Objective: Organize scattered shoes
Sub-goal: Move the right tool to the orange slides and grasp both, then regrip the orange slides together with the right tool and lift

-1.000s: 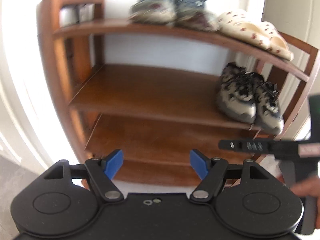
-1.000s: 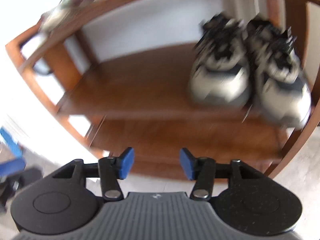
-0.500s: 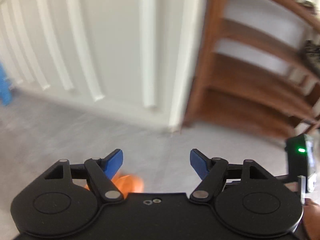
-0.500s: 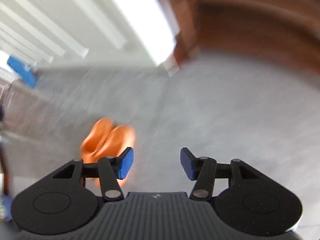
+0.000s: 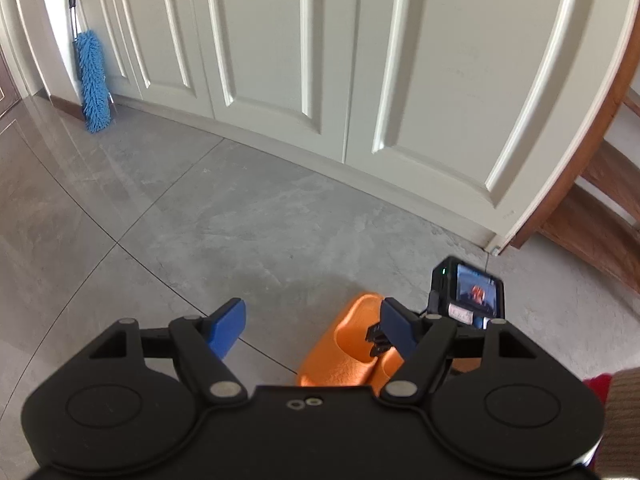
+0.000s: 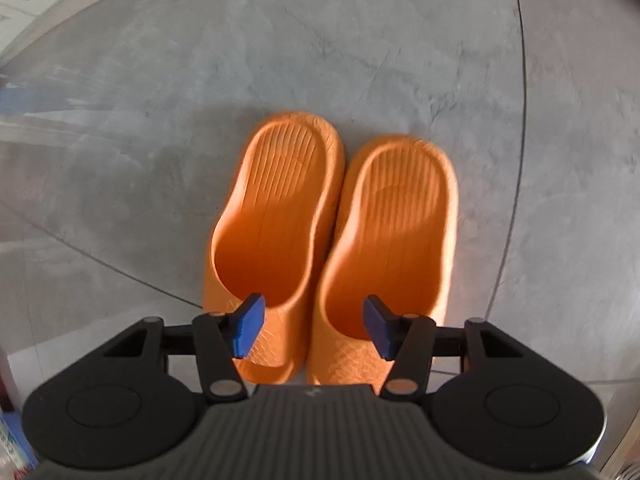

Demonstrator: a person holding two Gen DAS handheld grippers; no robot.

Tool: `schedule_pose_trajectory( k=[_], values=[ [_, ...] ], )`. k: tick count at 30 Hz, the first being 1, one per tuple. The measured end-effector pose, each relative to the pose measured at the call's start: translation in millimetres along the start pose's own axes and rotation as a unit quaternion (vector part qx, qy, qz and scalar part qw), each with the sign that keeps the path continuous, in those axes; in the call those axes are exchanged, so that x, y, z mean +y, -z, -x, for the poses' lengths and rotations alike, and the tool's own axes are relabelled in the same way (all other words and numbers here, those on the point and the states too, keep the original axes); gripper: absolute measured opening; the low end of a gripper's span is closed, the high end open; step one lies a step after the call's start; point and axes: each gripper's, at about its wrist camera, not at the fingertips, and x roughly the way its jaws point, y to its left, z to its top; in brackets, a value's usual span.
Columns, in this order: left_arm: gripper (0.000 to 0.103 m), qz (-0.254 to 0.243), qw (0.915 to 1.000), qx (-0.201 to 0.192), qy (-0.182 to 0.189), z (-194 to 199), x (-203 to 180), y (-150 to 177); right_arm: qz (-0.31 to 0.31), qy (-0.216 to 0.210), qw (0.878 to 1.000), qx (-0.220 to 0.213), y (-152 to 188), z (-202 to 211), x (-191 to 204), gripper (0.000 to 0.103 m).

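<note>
While right gripper (image 6: 312, 326) gapes | orange slippers (image 6: 332, 216) beneath, seemingly untouched

Grey tiled floor (image 6: 160, 160) with orange slippers (image 6: 332, 240) on it.

The two slippers sit side by side, touching, toes nearest the camera. Thin grout lines cross the floor. Far left, a blue mop (image 5: 93, 80) stands on the floor against white doors (image 5: 280, 60); a wooden rack (image 5: 592, 216) stands far right.

Both grippers point down and forward with nothing between their blue pads: the left gripper (image 5: 314, 330) spread wide, the right gripper (image 6: 313, 327) likewise parted.
</note>
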Motion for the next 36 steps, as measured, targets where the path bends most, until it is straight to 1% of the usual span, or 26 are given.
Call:
schedule_pose_trajectory(
  k=[1,2,4,6,7,9,12,14,19,22,23,27,29,31,34,36],
  values=[
    [0.074,0.005,1.0,-0.007,0.001,1,8,-4,0.0,0.005,1.0,-0.006,2,1,1,0.059],
    [0.074,0.008,0.9999,-0.012,0.003,1,12,-6,-0.001,0.015,1.0,-0.019,10,8,1,0.059],
    [0.074,0.013,0.9997,-0.019,0.003,-7,18,-7,-0.003,0.012,0.999,-0.04,28,17,-2,0.059],
    [0.074,0.012,0.9997,-0.022,0.002,-11,24,-6,0.026,0.018,0.998,-0.062,57,19,2,0.059],
    [0.074,0.011,0.9997,-0.023,0.002,-13,27,-5,0.037,0.02,0.997,-0.069,67,15,2,0.059],
    [0.074,0.006,0.9997,-0.024,0.0,-18,31,0,0.061,0.033,0.993,-0.095,105,6,6,0.059],
    [0.074,-0.007,0.9997,-0.024,-0.001,-32,41,13,0.056,0.036,0.991,-0.116,145,-11,7,0.059],
    [0.074,-0.015,0.9997,-0.022,0.001,-42,45,21,0.041,0.039,0.989,-0.134,162,-27,7,0.059],
    [0.074,-0.033,0.9992,-0.018,0.012,-65,48,42,-0.001,0.048,0.978,-0.201,174,-67,5,0.059],
    [0.074,-0.046,0.9986,-0.016,0.02,-78,47,53,-0.001,0.047,0.966,-0.256,174,-81,7,0.059],
    [0.074,-0.048,0.9985,-0.015,0.022,-81,47,56,0.001,0.046,0.961,-0.272,174,-85,8,0.061],
    [0.074,-0.06,0.9977,-0.014,0.028,-98,46,70,0.01,0.06,0.944,-0.325,177,-92,8,0.062],
    [0.074,-0.063,0.9975,-0.012,0.031,-104,46,73,0.015,0.068,0.936,-0.344,178,-95,9,0.062],
    [0.074,-0.07,0.9969,-0.014,0.033,-110,43,78,0.03,0.084,0.927,-0.365,176,-99,10,0.062],
    [0.074,-0.08,0.9961,-0.014,0.037,-115,38,82,0.029,0.087,0.92,-0.382,168,-100,10,0.062],
    [0.074,-0.086,0.9953,-0.014,0.041,-117,31,84,0.038,0.085,0.918,-0.385,157,-96,6,0.06]
  ],
)
